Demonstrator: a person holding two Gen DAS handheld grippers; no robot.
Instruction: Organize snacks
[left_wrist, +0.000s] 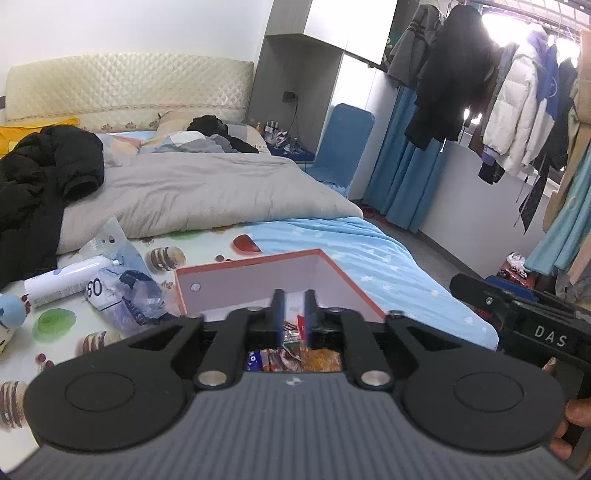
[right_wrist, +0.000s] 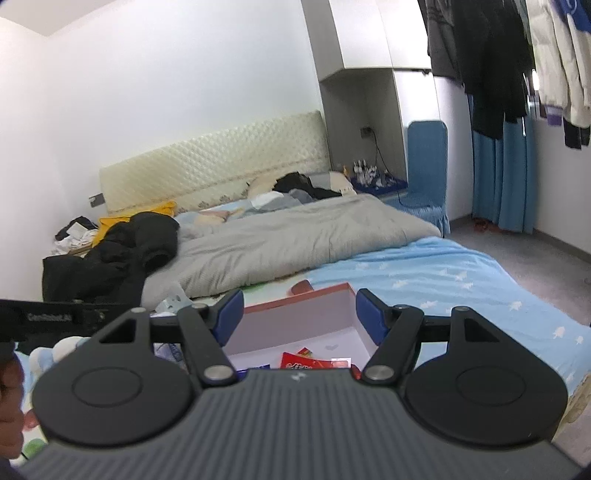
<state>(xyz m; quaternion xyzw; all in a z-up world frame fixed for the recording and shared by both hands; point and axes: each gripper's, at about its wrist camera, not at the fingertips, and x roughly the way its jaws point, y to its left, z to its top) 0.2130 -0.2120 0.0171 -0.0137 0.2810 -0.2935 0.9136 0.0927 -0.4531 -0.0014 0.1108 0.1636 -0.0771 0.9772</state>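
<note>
Box: an orange-rimmed box (left_wrist: 334, 271) is placed on the bed (left_wrist: 388, 254), directly below both grippers.
Snacks: snack packets (left_wrist: 295, 356) are seen inside the box, under the fingers.
Left gripper (left_wrist: 294, 314): its fingers are brought near together over the packets; whether something is pinched cannot be told.
Right gripper (right_wrist: 300, 314): it is spread wide above the box and holds nothing.

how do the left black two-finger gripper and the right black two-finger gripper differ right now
The left black two-finger gripper has its fingers drawn close together; the right black two-finger gripper is spread wide. The left reaches down among the snack packets; the right hovers empty. Both are over the orange-rimmed cardboard box.
</note>
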